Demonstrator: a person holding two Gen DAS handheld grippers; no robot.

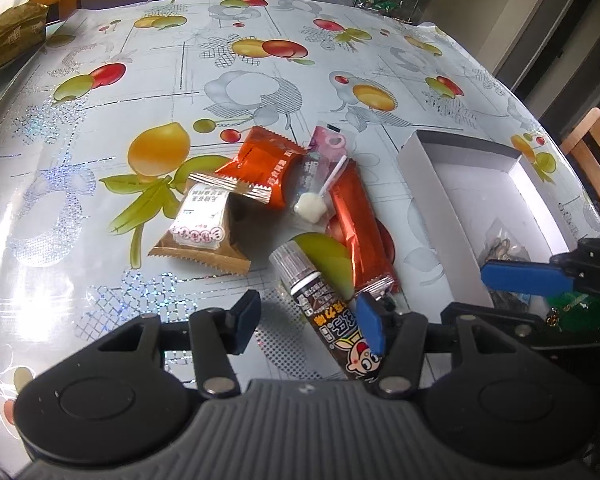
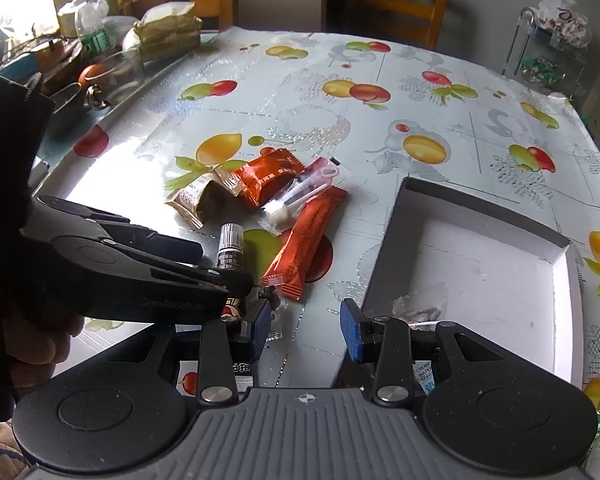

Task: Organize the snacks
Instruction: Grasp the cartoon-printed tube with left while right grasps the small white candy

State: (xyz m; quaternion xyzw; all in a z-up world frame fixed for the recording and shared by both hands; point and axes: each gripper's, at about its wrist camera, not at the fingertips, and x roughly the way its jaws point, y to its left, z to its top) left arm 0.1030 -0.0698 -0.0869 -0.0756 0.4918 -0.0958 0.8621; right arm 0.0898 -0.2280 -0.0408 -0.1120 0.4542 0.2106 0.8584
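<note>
Brown chocolate tube (image 1: 328, 312) lies diagonally, touching your left gripper (image 1: 310, 320)'s right pad; jaws part-open, nothing gripped. Right gripper (image 2: 306, 330) part-open, empty.

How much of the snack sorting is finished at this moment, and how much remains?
Done: one clear packet lies in the white box. In hand: nothing; the left gripper stands open around the brown tube, the right gripper is open. Left: the tube, orange bar, lollipop, orange packet and tan packet.
</note>
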